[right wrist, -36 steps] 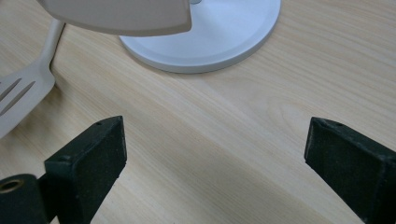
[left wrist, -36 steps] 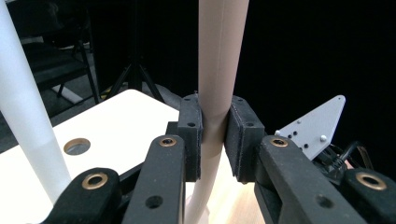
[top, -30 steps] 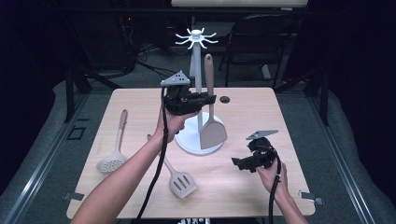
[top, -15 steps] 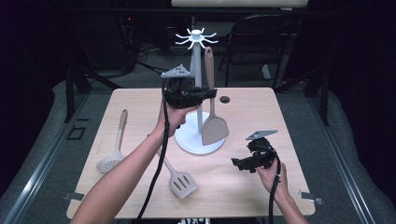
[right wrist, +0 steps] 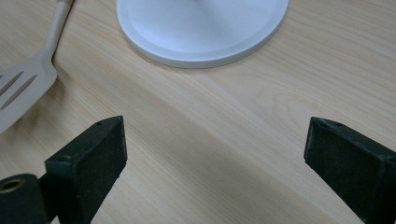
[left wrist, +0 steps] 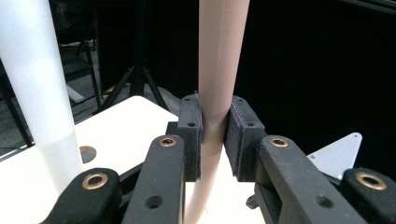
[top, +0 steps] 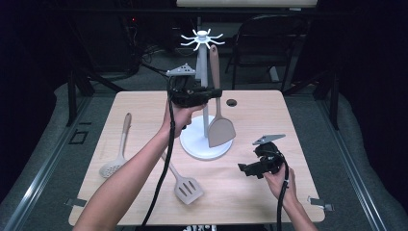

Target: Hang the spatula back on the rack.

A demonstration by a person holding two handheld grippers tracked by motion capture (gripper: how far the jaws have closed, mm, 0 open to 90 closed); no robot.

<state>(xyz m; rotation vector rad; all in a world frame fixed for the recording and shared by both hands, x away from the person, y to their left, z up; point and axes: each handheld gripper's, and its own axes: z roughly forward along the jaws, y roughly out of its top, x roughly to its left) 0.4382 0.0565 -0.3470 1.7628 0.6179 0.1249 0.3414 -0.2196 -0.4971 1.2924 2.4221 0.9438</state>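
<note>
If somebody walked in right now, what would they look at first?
Probably the tan spatula held up in the air by the left tongs, right beside the tall white stand with hooks on top in the middle of the table. Next, the right tongs, wide open just above the table near the person's side. A slotted turner and a holed spoon lie flat on the left.
</note>
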